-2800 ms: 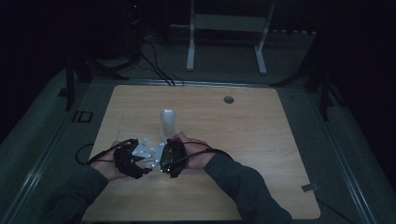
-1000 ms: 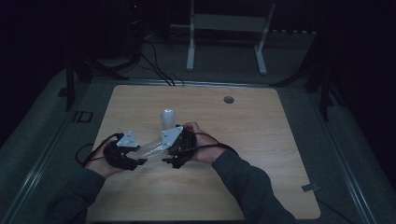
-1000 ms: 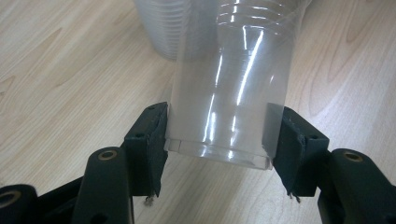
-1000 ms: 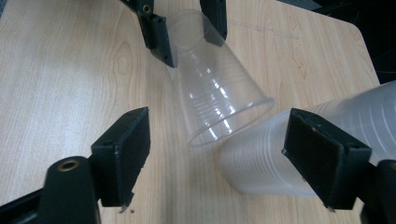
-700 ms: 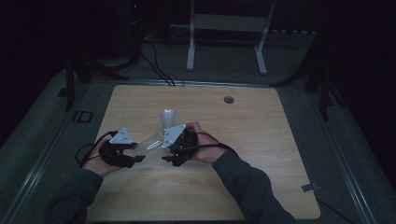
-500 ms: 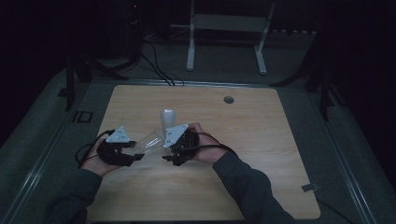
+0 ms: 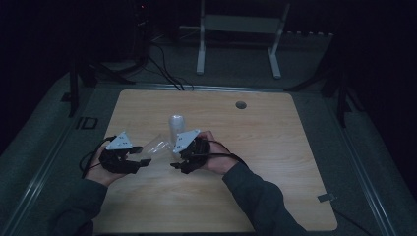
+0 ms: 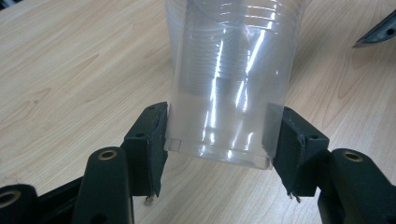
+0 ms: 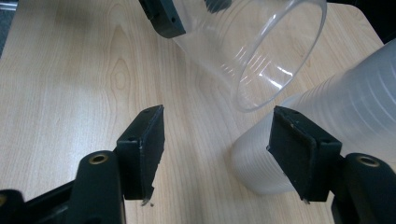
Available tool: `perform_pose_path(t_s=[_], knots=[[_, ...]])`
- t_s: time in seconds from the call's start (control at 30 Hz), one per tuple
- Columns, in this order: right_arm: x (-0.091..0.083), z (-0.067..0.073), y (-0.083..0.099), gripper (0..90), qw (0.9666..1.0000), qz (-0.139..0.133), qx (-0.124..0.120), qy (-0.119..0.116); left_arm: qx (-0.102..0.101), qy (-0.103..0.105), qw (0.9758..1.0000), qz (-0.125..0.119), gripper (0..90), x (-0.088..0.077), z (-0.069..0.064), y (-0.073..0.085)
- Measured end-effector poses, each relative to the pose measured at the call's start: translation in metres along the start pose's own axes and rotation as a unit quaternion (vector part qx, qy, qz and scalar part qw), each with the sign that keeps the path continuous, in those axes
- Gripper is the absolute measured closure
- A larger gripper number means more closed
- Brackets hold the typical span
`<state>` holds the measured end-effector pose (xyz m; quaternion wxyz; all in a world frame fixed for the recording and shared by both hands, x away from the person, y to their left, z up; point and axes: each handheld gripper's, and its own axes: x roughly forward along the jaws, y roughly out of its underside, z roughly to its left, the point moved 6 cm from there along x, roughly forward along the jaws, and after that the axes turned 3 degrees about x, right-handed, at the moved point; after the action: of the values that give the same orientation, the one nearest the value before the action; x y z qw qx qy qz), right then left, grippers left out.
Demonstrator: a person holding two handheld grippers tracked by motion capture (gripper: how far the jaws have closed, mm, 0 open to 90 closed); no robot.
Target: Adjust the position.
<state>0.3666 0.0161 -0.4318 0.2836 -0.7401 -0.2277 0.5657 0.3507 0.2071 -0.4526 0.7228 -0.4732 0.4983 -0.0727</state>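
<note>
Jaws of left gripper (image 8: 217,154) are clamped on base of clear cup (image 8: 233,79), held tilted above tabletop (image 7: 275,147). Right gripper (image 9: 217,154) jaws are spread wide, nothing gripped. Frosted cup stack (image 7: 175,127) stands just beyond clear cup, beside right gripper.

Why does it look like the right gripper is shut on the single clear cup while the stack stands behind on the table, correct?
Wrong gripper. The left gripper is shut on the clear cup, as the left gripper view shows. The right gripper is open, as the right gripper view shows. The stack does stand behind on the table.
</note>
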Motion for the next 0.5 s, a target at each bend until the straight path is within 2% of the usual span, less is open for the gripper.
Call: perform_pose_path(t_s=[0.23,0.4,0.5], knots=[[0.0004,-0.0014,-0.001,35.9,0.9997,-0.014,0.018,-0.002,-0.012,-0.006,0.9996,-0.023,42.0,-0.0056,0.0014,-0.0013],[-0.0004,-0.0031,-0.0023,35.8,0.9993,-0.023,0.03,-0.001,-0.029,-0.01,0.9982,-0.051,42.0,-0.0067,0.001,-0.0017],[0.0,-0.0034,-0.0026,35.8,0.9989,-0.03,0.037,-0.003,-0.032,-0.011,0.9978,-0.057,42.0,-0.0056,0.0005,-0.0016]])
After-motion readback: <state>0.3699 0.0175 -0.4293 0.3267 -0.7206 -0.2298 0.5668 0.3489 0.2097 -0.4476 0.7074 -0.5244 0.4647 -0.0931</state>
